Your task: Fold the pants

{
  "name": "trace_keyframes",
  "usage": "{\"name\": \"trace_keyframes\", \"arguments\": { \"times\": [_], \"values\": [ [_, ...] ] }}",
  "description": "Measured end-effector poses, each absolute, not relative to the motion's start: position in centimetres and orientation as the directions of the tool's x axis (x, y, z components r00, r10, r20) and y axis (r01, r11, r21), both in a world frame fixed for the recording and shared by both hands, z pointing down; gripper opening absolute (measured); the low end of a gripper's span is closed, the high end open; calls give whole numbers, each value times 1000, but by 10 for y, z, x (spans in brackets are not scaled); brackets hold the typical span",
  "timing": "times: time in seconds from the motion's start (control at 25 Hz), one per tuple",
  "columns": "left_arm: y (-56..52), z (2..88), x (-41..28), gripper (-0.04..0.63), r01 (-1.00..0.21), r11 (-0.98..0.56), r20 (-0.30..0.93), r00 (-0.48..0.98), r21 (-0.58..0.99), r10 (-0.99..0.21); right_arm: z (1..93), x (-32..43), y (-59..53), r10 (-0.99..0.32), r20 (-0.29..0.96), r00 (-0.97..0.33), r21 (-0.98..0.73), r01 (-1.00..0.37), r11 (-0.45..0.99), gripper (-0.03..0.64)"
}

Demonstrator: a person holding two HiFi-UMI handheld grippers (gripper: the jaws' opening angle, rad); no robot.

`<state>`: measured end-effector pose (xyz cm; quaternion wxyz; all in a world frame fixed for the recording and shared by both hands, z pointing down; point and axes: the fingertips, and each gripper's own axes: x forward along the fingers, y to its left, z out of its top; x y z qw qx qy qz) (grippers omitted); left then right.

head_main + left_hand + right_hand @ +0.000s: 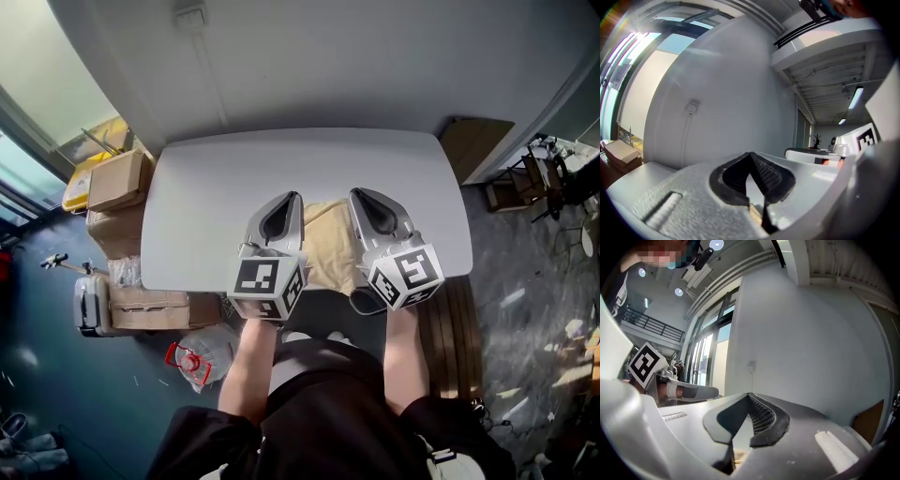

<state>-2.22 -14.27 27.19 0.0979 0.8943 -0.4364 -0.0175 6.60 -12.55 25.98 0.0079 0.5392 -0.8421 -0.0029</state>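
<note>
Beige pants point(330, 246) lie bunched on the white table point(281, 169), near its front edge, in the head view. My two grippers hover side by side above them and point level toward the far wall. The left gripper point(292, 197) is over the pants' left edge and the right gripper point(358, 194) over their right edge. In the left gripper view the jaws point(750, 153) meet at the tips with nothing seen between them, and a sliver of beige cloth point(753, 212) shows below. The right gripper point(749, 394) looks the same, shut, with beige cloth point(740, 454) beneath.
Cardboard boxes point(117, 180) and a small suitcase point(91, 302) stand on the floor left of the table. A plastic bag point(202, 356) lies by the person's feet. A brown board point(473, 141) leans at the right, with a rack point(525, 183) beyond it. A plain wall runs behind the table.
</note>
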Motion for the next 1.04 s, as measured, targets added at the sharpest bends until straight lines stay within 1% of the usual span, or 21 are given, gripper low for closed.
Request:
{"name": "trace_keyframes", "arguments": {
  "times": [0.36,1.04],
  "values": [
    [-144,274,-14,3,-777,-603,61,621,184,-781,262,72,-127,-905,15,-424,16,-905,425,5],
    [-140,272,-18,3,-782,-595,56,613,184,-788,259,70,-123,-903,13,-430,20,-903,430,5]
  ]
}}
